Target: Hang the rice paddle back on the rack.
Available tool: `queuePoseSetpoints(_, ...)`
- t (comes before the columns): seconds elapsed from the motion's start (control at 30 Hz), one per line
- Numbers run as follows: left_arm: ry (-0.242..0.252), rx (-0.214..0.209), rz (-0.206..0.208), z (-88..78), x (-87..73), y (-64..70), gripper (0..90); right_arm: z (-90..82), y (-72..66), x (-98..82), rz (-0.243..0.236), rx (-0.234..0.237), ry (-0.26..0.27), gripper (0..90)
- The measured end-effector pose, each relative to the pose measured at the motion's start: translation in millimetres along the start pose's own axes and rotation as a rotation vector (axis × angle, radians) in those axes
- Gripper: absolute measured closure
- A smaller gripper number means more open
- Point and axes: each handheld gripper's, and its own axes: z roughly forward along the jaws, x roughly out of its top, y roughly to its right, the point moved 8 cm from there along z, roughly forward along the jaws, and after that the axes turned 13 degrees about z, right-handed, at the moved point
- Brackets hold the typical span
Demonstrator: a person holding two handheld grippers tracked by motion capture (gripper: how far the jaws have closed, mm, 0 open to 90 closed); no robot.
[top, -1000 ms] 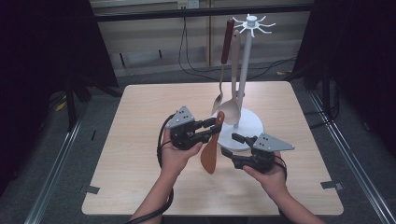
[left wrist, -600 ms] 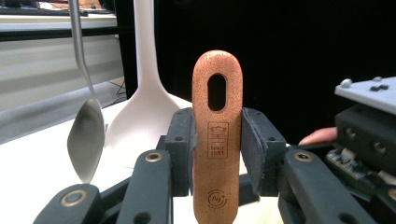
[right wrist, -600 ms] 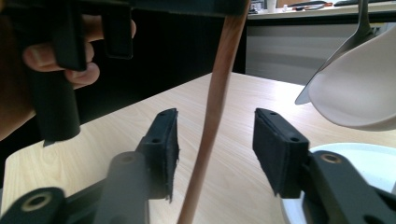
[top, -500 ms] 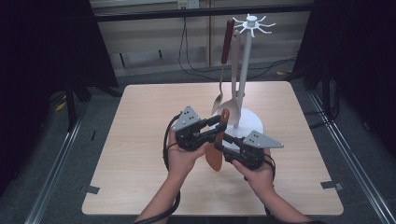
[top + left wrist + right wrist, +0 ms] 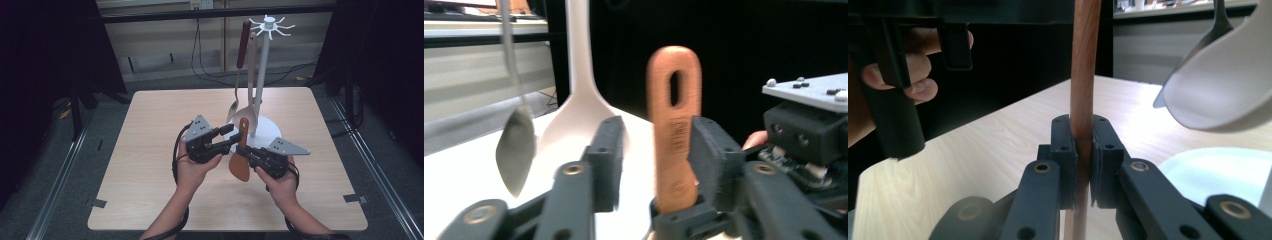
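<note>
Right gripper view: right gripper (image 5: 1082, 165) just clamped onto wooden spatula (image 5: 1083, 65) handle, left gripper (image 5: 654, 165) jaws just loosening around it, so handover looks nearly done.

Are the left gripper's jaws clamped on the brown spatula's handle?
No: in the left gripper view the brown spatula stands between the left gripper jaws with a clear gap on one side, while the right gripper clamps it.

Spatula (image 5: 1083, 60): handle cut off at twelve o'clock — blade out of frame.
Grey spoon (image 5: 516, 145): blurred.
White spoon (image 5: 1223, 85): bowl cropped at three o'clock.
</note>
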Motion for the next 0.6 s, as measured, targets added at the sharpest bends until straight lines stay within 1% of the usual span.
queuePoseSetpoints(0.03,-0.01,0.016,0.005,-1.1,-2.9,-2.1,52.4,-1.0,1.2,0.3,0.001,0.006,-0.004,83.4)
queuePoseSetpoints(0.07,-0.02,0.02,0.022,-2.1,-4.9,-3.5,49.1,-2.4,1.8,0.9,0.005,0.026,-0.01,83.3)
queuePoseSetpoints(0.1,-0.026,0.021,0.021,-2.4,-7.5,-4.2,46.3,-3.4,2.2,1.5,0.0,0.031,-0.012,83.3)
queuePoseSetpoints(0.13,-0.043,0.03,0.028,-3.6,-10.9,-6.0,43.5,-4.7,2.7,2.5,0.001,0.034,-0.014,83.3)
queuePoseSetpoints(0.17,-0.06,0.048,0.03,-4.4,-14.7,-7.8,41.1,-5.6,2.8,3.5,0.001,0.047,-0.017,83.3)
queuePoseSetpoints(0.2,-0.075,0.052,0.035,-5.0,-18.8,-9.8,38.3,-6.5,3.2,4.4,0.0,0.052,-0.021,83.3)
queuePoseSetpoints(0.23,-0.075,0.052,0.035,-5.0,-18.8,-9.8,35.8,-7.5,4.0,5.6,0.002,0.055,-0.023,83.3)
queuePoseSetpoints(0.27,-0.077,0.058,0.022,-5.8,-25.5,-12.7,33.2,-8.6,5.0,7.1,-0.003,0.065,-0.028,83.3)
queuePoseSetpoints(0.3,-0.096,0.056,0.028,-6.9,-29.9,-14.5,31.0,-9.5,5.4,8.2,-0.002,0.071,-0.03,83.3)
queuePoseSetpoints(0.33,-0.113,0.066,0.021,-7.5,-33.9,-15.6,29.3,-10.7,5.7,9.6,0.002,0.078,-0.034,83.3)
queuePoseSetpoints(0.37,-0.113,0.066,0.021,-7.5,-33.9,-15.6,27.7,-11.4,5.8,11.3,0.005,0.087,-0.034,83.3)
queuePoseSetpoints(0.4,-0.128,0.062,0.012,-8.0,-41.6,-17.9,25.9,-12.2,6.1,13.4,0.005,0.096,-0.038,83.3)
queuePoseSetpoints(0.43,-0.144,0.067,0.014,-8.7,-45.8,-19.6,24.2,-12.6,5.9,14.4,0.006,0.1,-0.043,83.3)
queuePoseSetpoints(0.47,-0.145,0.068,0.014,-8.5,-49.2,-20.9,22.0,-13.3,5.2,15.8,0.008,0.111,-0.052,83.3)
queuePoseSetpoints(0.5,-0.166,0.075,0.009,-9.3,-53.4,-22.4,20.2,-13.5,4.7,17.9,0.005,0.122,-0.055,83.3)
queuePoseSetpoints(0.53,-0.176,0.077,0.003,-10.0,-57.1,-23.9,19.0,-14.0,4.0,19.8,0.006,0.132,-0.061,83.3)
queuePoseSetpoints(0.57,-0.188,0.089,-0.002,-11.1,-60.6,-25.7,17.8,-14.6,3.3,22.0,0.01,0.141,-0.065,83.3)
queuePoseSetpoints(0.6,-0.191,0.089,-0.009,-11.3,-63.5,-27.0,16.9,-15.0,3.0,24.7,0.012,0.152,-0.065,83.3)
